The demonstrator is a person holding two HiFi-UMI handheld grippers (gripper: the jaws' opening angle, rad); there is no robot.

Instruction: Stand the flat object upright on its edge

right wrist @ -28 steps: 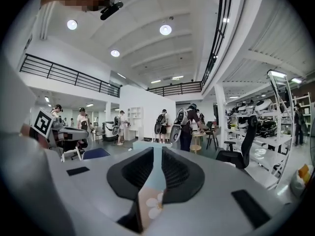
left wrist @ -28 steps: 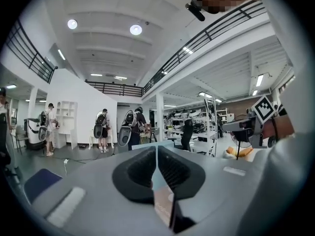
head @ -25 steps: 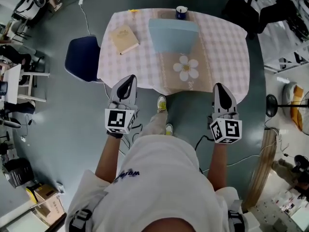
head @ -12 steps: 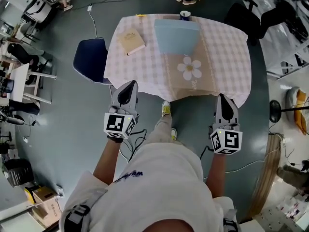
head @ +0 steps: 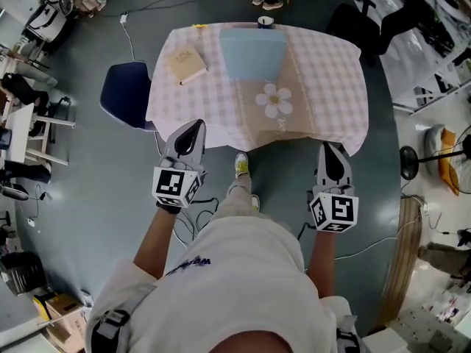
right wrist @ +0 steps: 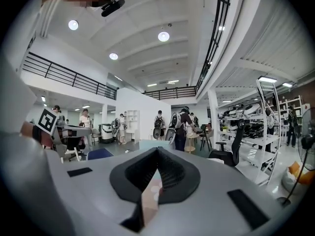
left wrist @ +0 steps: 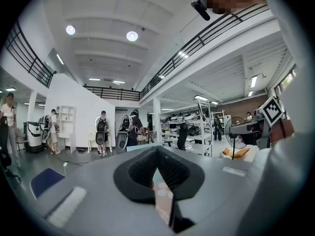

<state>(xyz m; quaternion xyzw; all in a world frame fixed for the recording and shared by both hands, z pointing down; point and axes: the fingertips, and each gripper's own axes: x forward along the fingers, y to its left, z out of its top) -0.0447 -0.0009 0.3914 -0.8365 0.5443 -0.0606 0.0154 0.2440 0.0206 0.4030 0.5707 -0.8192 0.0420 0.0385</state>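
Both empty and closed: left gripper (head: 193,127), right gripper (head: 330,150), short of the counter (head: 331,79). Flat object is probably the book (head: 186,63), 11 o'clock on it, lying flat. Open your jaws first, pinch its long edges, tip slowly.

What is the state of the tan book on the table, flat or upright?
Flat: the book shows its whole cover upward, lying on the checked tablecloth.

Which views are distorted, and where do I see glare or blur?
Head view: sharp, even light on the table. Left gripper view: strong fisheye, black corners, ceiling lamps glare. Right gripper view: same fisheye; the right gripper near the lens looks soft.
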